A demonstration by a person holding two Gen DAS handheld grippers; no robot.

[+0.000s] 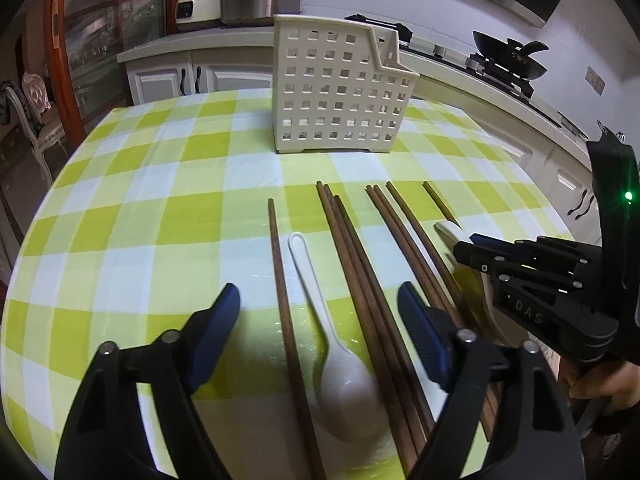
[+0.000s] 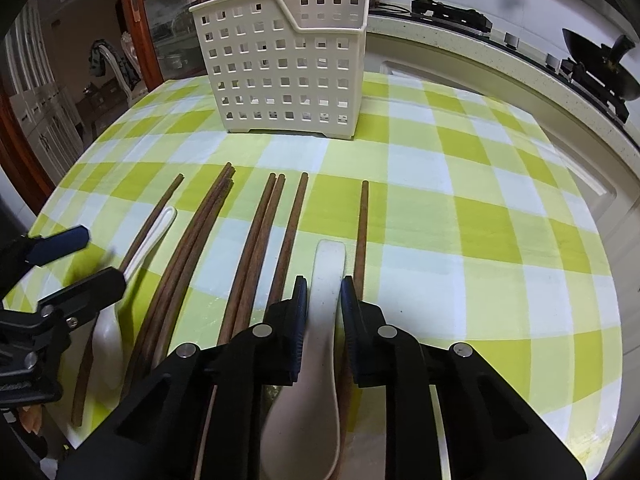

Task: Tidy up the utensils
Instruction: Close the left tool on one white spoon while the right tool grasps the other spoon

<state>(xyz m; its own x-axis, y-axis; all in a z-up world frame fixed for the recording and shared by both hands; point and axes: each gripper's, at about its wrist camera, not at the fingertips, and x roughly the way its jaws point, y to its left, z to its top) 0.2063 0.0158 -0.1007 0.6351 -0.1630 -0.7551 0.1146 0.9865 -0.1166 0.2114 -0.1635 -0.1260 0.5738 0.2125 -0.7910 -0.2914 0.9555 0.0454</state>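
Utensils: brown chopsticks (image 1: pixel 360 280) and two white spoons lie in a loose row across the lower centre of both views, none yet in the holder.
Table: checked green and white cloth (image 1: pixel 140 208) fills the middle of each frame and carries everything.
Holder: perforated cream caddy (image 1: pixel 340 84) stands upright at upper centre, well apart from the row; no utensil shows above its rim.
Left tongs (image 1: pixel 320 312): spread wide at the bottom of the left view, hovering either side of a single chopstick and the slim spoon (image 1: pixel 332 360), gripping nothing.
Right tongs (image 2: pixel 324 304): narrowed onto the handle of the broad spoon (image 2: pixel 316 352) at lower centre of the right view, pads touching or almost touching its sides.
Step in hand: probably the first pick, the broad spoon by the right tongs.
Next move: likely a firm pinch, a lift clear of the chopstick just beside it, then carrying upward in frame to drop it handle-up into the caddy.
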